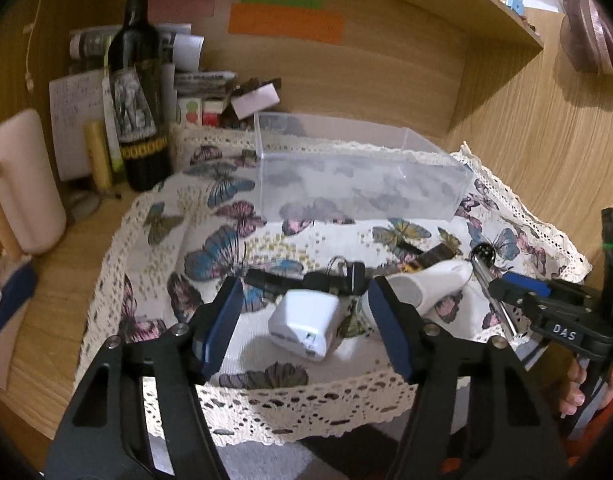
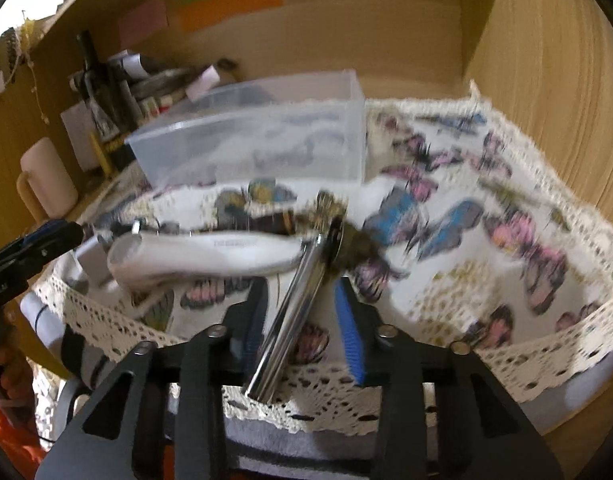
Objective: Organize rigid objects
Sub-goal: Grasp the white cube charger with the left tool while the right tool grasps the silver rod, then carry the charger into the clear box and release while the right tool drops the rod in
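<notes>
A white charger block (image 1: 304,330) lies on the butterfly cloth (image 1: 210,216) between the fingers of my open left gripper (image 1: 306,316). Behind it lie black keys (image 1: 342,278) and a white curved handheld device (image 1: 430,284), also in the right wrist view (image 2: 202,260). My right gripper (image 2: 302,312) straddles a chrome metal tool handle (image 2: 290,316) with a round head (image 1: 482,254); the pads stand close beside it, contact unclear. A clear plastic box (image 1: 358,176) stands empty at the back of the cloth, also in the right wrist view (image 2: 262,140).
A dark wine bottle (image 1: 136,92), papers and small boxes stand at the back left. A pink jug (image 1: 22,184) stands at left. Wooden shelf walls enclose the back and the right. The lace cloth edge (image 1: 306,404) hangs over the desk front.
</notes>
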The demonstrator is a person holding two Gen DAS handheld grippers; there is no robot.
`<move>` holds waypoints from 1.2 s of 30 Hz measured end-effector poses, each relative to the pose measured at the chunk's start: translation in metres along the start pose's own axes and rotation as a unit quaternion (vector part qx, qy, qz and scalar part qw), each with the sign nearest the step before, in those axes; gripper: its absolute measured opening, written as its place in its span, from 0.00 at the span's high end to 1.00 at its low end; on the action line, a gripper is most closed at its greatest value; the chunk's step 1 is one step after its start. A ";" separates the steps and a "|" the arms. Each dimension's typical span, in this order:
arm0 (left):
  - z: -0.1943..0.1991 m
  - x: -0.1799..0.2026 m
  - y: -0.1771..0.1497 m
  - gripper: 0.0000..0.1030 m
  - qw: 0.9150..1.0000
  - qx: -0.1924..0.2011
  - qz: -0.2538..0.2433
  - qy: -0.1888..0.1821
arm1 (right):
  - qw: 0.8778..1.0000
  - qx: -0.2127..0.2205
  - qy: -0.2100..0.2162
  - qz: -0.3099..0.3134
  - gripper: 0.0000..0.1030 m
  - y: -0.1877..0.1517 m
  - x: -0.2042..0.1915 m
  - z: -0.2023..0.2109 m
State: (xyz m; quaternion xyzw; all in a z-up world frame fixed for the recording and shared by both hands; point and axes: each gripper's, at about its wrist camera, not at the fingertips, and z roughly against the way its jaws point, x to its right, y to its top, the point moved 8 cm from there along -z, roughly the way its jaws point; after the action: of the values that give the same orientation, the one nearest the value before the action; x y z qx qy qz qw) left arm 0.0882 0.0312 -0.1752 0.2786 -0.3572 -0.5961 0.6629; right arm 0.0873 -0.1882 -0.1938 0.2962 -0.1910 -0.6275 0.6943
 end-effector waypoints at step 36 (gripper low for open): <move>0.011 0.003 0.115 0.63 0.998 0.066 -0.001 -0.017 | 0.981 0.184 -0.044 0.041 0.86 0.124 -0.011 0.064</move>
State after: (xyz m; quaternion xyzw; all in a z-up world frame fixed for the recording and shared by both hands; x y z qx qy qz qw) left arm 0.1476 0.0443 -0.0770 0.3117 -0.4070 -0.5765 0.6363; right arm 0.1387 -0.1837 -0.0637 0.3831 -0.3453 -0.5651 0.6440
